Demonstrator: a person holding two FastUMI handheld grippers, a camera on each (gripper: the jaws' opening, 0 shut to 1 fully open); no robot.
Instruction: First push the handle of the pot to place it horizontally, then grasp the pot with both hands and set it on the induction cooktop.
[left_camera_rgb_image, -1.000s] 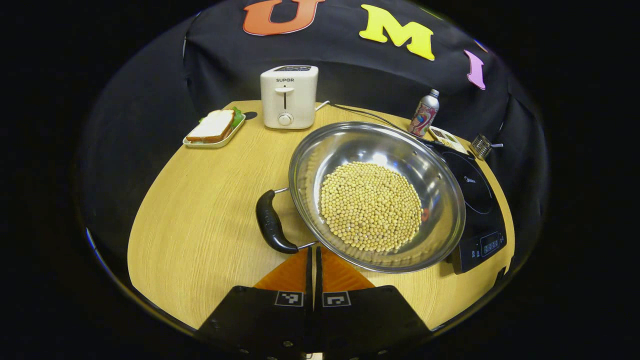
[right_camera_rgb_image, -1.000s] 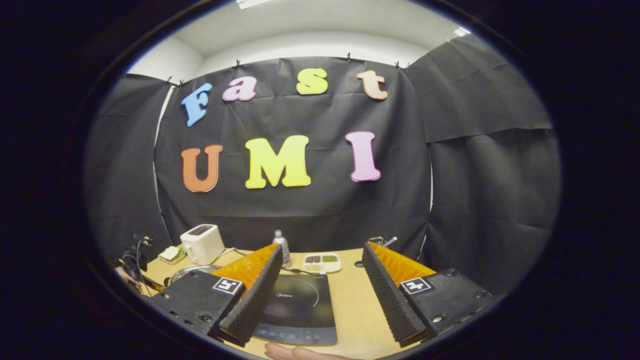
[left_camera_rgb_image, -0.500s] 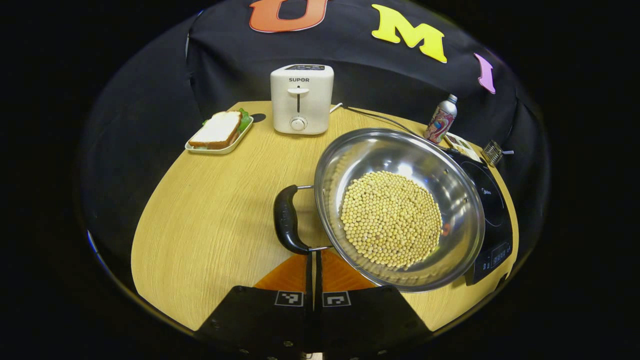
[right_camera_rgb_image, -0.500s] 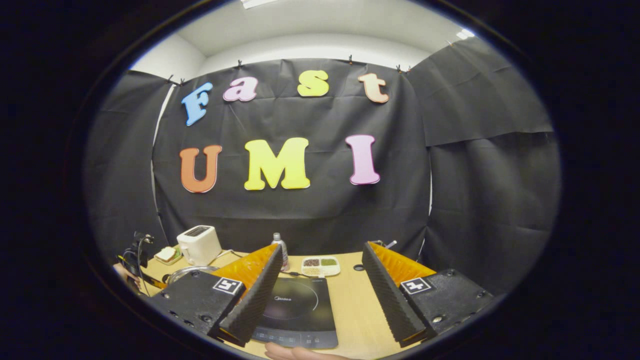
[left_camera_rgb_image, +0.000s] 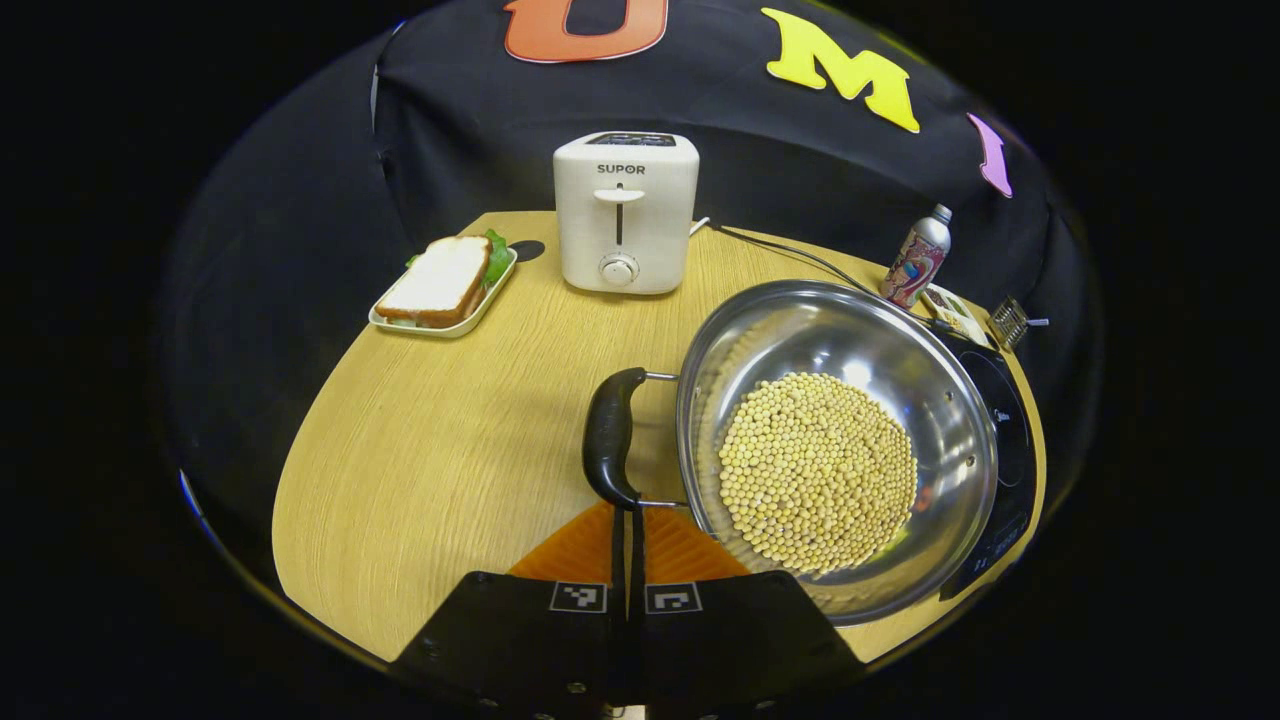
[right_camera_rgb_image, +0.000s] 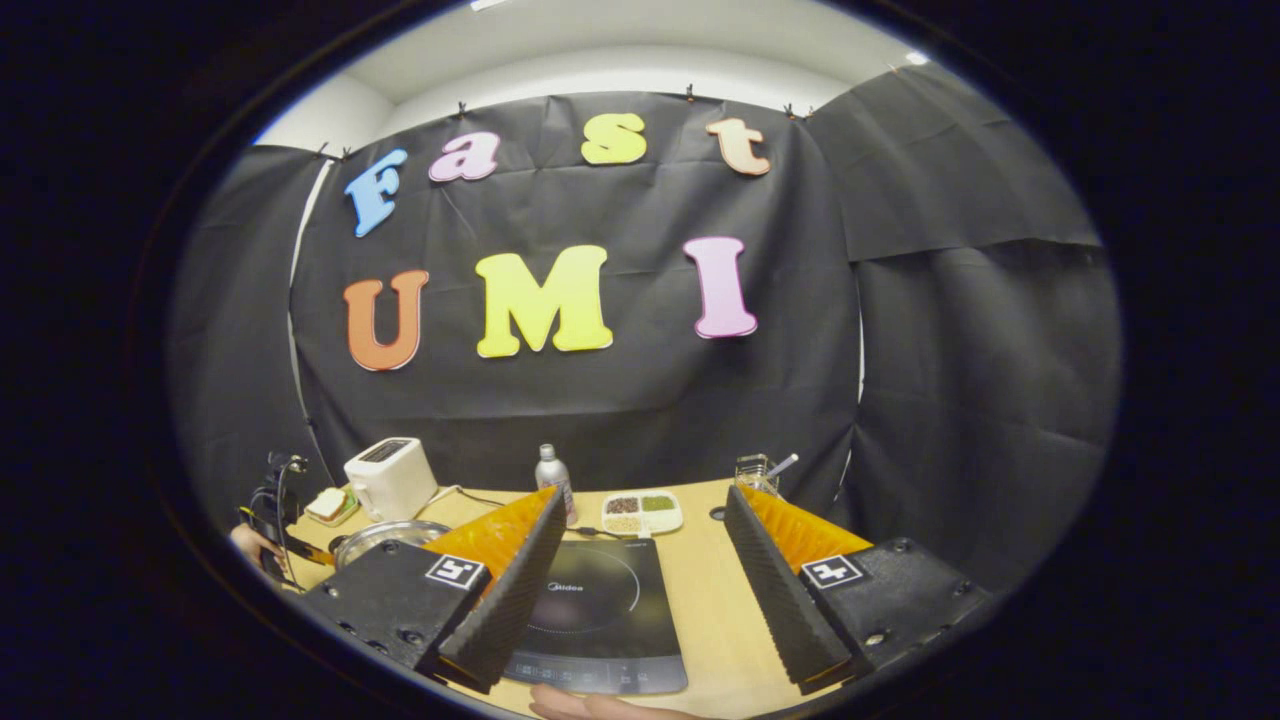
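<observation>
Pot (left_camera_rgb_image: 840, 440) handle (left_camera_rgb_image: 608, 436) sits at my left gripper (left_camera_rgb_image: 630, 520), jaws together for pushing; right gripper (right_camera_rgb_image: 640, 590) waits, jaws apart, above the cooktop (right_camera_rgb_image: 600, 620).

pot (left_camera_rgb_image: 840, 450) left of cooktop (right_camera_rgb_image: 600, 620), toaster (left_camera_rgb_image: 625, 212) behind

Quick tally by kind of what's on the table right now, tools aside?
Cookware: 1, the pot
Appliances: 2, toaster, induction cooktop
Food dishes: 2, sandwich tray, divided dish
Bottles: 1, bottle
Glasses: 1, glass
Total: 7
</observation>
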